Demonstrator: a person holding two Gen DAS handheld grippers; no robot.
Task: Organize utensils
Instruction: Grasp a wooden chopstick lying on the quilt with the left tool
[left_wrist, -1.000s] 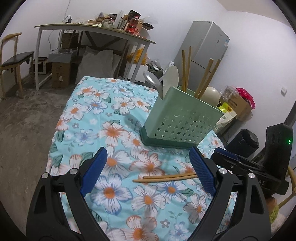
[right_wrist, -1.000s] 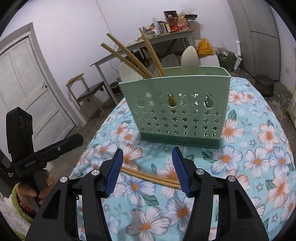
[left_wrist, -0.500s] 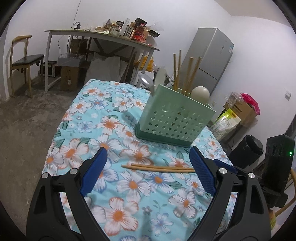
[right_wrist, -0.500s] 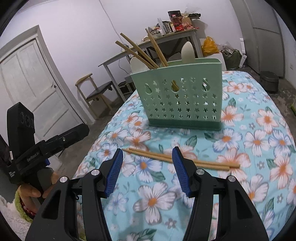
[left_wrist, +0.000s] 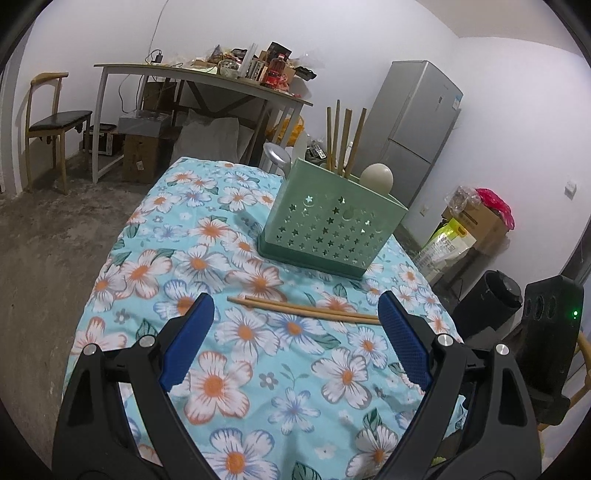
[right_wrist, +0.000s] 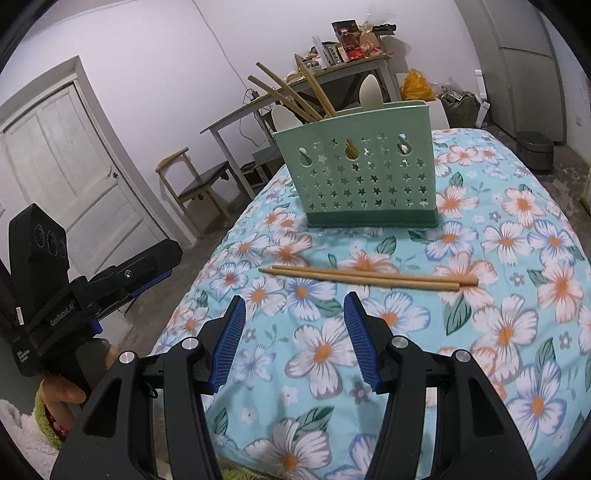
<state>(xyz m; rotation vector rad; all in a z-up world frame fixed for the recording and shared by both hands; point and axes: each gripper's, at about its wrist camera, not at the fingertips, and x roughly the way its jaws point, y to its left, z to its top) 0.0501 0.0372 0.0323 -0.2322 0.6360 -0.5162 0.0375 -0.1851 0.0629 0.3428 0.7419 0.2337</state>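
The left hand-held gripper hovers above the counter covered with a light-blue cloth printed with orange-centred white flowers, its blue-padded jaws spread wide with nothing between them. Just ahead of its fingertips lies a pair of loose wooden chopsticks, side by side on the cloth, reaching across from the left pad toward the right one. Farther ahead and a little to the right stands a mint-green plastic utensil holder with star-shaped cut-outs, upright, with four more wooden chopsticks, a metal spoon and a pale rounded spoon sticking up out of it.

The right hand-held gripper is also parted and empty, its jaws narrower than the left's. The same loose chopsticks lie crosswise just beyond its tips, stretching off to its right; the holder stands beyond them. To its left, a hand holds the other gripper off the counter's edge.
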